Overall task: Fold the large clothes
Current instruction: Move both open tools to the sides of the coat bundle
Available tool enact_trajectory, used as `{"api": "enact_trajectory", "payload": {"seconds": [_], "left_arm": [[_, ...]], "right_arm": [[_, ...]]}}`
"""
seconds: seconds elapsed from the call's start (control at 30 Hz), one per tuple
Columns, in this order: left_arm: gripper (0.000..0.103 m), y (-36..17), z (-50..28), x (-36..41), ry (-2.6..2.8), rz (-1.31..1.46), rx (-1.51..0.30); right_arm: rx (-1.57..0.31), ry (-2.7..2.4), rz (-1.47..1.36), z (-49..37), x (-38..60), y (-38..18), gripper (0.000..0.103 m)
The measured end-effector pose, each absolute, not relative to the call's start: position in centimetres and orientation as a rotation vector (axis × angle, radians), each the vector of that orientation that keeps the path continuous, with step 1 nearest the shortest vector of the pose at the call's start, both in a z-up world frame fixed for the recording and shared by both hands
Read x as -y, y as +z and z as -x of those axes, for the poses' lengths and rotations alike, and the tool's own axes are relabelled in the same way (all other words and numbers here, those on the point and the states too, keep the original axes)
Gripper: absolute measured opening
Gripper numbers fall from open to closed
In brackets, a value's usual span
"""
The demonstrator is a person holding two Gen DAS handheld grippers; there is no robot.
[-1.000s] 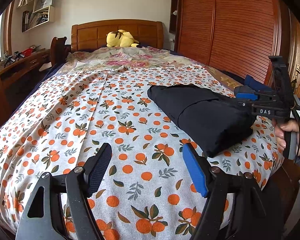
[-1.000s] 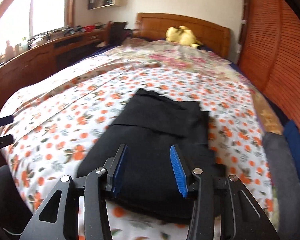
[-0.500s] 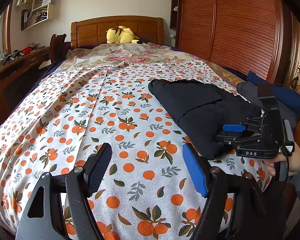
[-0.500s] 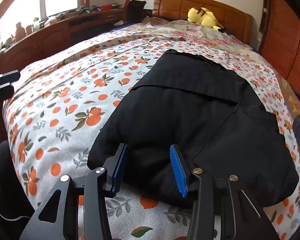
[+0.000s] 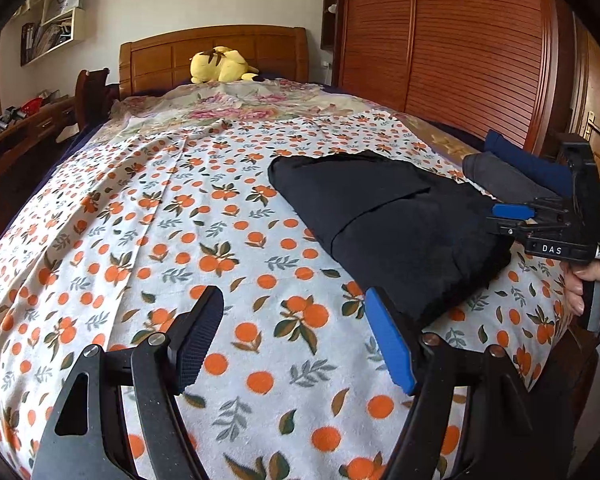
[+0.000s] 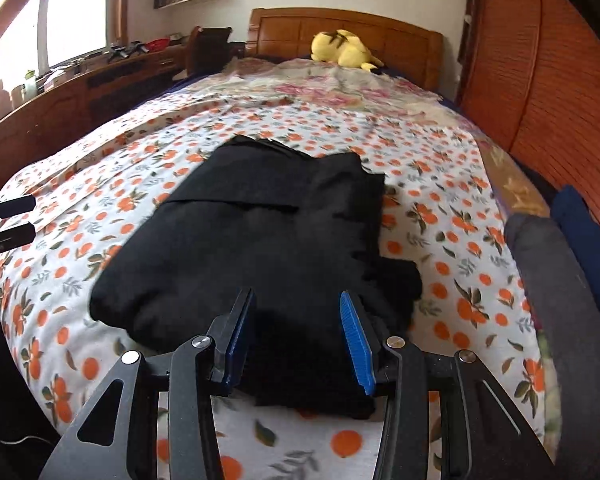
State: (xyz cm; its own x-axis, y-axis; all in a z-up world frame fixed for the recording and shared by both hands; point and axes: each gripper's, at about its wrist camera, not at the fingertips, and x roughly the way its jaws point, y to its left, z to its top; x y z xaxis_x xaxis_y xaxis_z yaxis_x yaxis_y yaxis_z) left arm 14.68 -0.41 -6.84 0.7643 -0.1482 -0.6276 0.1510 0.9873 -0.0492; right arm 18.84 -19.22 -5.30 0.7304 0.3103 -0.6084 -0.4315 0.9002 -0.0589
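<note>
We've got the black garment (image 6: 260, 248) folded near the foot edge of the bed (image 5: 148, 216), right gripper (image 6: 298, 336) half-open over its near hem with nothing pinched, left gripper (image 5: 296, 340) wide and empty beside it – a shallow grab probably catches only the top layer, and the fold peels open.
</note>
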Motion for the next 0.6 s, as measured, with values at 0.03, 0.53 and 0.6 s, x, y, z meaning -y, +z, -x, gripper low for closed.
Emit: {"api": "enact_trajectory", "payload": {"seconds": [0.03,0.53,0.6], "left_arm": [[0.074,-6.9,-15.1,0.7,-0.167,-0.009,-0.684],[0.074,-7.7,-24.2,4.1,-0.203,-0.069,-0.707],[0.074,-7.9,-25.6,4.5,-0.205,-0.082,-0.708]], "right_arm": [[-0.644,0.411,0.194,-19.2,19.6,-5.7,0.045],[-0.655,0.431,0.148,-19.9,20.2,-7.4,0.048],[-0.650,0.421,0.148,-19.6,20.6,-7.2,0.049]]}}
